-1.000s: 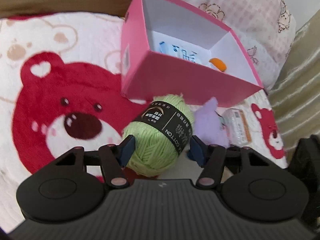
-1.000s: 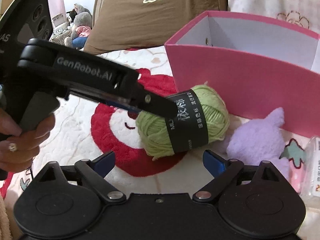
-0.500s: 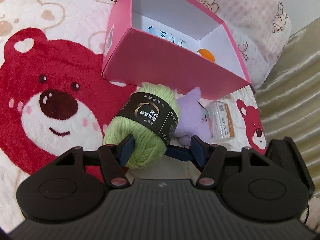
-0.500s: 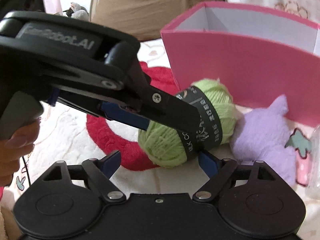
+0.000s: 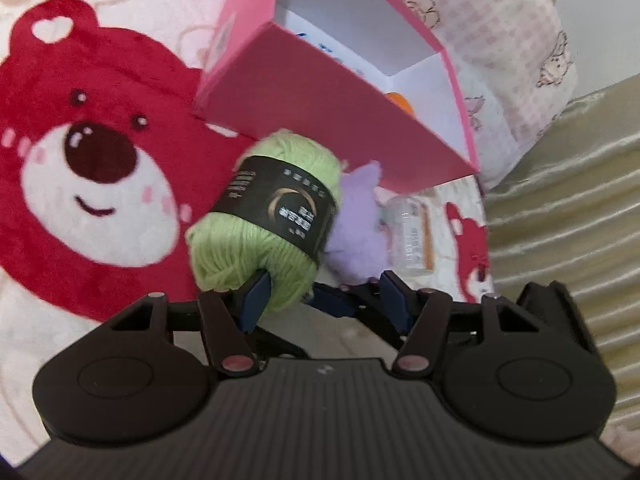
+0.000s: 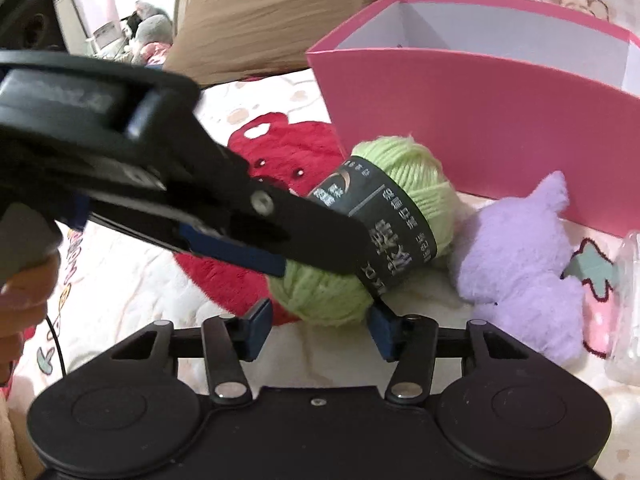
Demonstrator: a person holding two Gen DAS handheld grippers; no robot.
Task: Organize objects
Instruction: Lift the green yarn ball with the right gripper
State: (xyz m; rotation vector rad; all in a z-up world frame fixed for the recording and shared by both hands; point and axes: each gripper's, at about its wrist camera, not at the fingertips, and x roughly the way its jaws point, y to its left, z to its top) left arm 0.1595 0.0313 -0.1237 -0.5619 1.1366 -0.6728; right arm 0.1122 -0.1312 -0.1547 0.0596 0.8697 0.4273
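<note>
A green yarn ball (image 5: pixel 264 232) with a black label hangs just above the bear blanket, in front of the open pink box (image 5: pixel 320 96). My left gripper (image 5: pixel 324 292) is shut on it; one pad digs into the yarn's lower end. In the right wrist view the left gripper (image 6: pixel 320 248) reaches in from the left across the yarn ball (image 6: pixel 400 200). My right gripper (image 6: pixel 320 322) is closing its jaws on the yarn's bottom end, pads against the wool. Its blue fingers (image 5: pixel 336 304) show under the yarn. The pink box (image 6: pixel 480 120) stands right behind.
A purple plush toy (image 6: pixel 516 256) lies right of the yarn, with a clear packet (image 5: pixel 412 236) beyond it. An orange item (image 5: pixel 398 100) sits inside the box. A brown pillow (image 6: pixel 280 12) lies at the back. A person's hand (image 6: pixel 24 292) holds the left gripper.
The right gripper's jaws have narrowed from wide apart to hugging the yarn's lower end. The left gripper has rolled, and the yarn it holds has tilted with it.
</note>
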